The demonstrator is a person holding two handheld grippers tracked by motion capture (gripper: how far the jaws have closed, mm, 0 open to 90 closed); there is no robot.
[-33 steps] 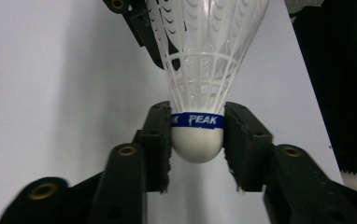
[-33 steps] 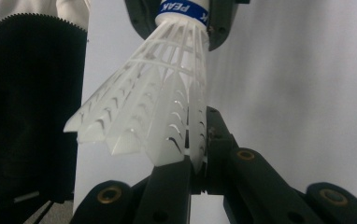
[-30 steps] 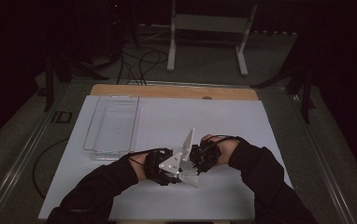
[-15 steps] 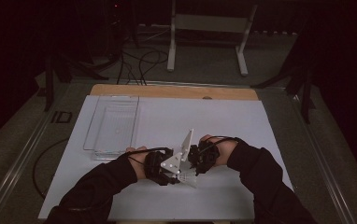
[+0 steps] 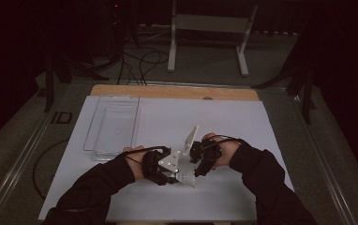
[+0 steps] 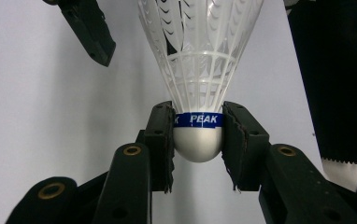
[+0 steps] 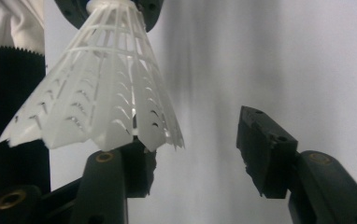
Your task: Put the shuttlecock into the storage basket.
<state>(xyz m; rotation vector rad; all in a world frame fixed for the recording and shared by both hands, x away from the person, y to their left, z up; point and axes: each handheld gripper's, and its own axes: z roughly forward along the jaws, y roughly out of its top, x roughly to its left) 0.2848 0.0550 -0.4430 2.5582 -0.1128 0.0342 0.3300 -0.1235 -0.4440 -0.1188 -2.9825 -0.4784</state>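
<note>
A: Status, left gripper [image 6: 197,135]?

B: Clamped on shuttlecock [image 6: 198,74]. Both black pads pressed against the rounded white base, approx. level w/ the blue band marked "PEAK". Pad faces look rough, edges chipped. Jaw arms matte black, brass-coloured rivets at the pivots.

A: Shuttlecock build?

B: Smooth white dome base; white plastic skirt, lattice ribs near the base, flaring into moulded feather-shaped vanes w/ small slits. Skirt points away from the left gripper, toward the right gripper [image 7: 195,158].

A: Right gripper?

B: Jaws apart, having just been opening. Nothing pinched. In the right gripper view the skirt rim [image 7: 97,102] sits just above the left-hand pad; can't tell if it touches. Other pad well clear, bare table sheet behind it.

A: Position overall?

B: High view: both grippers close together, tips facing each other, at near-centre of the white table sheet [image 5: 242,122]. Left gripper [image 5: 160,166] on left, right gripper [image 5: 203,157] on right, each w/ a grey three-cornered plate on top. Shuttlecock is between them, too small to make out there. Person's sleeves black.

A: Surroundings?

B: Clear rectangular plastic tray [image 5: 114,124] on the sheet, left of and beyond the hands, well apart. Wooden table edge [image 5: 167,91] at far side.
</note>
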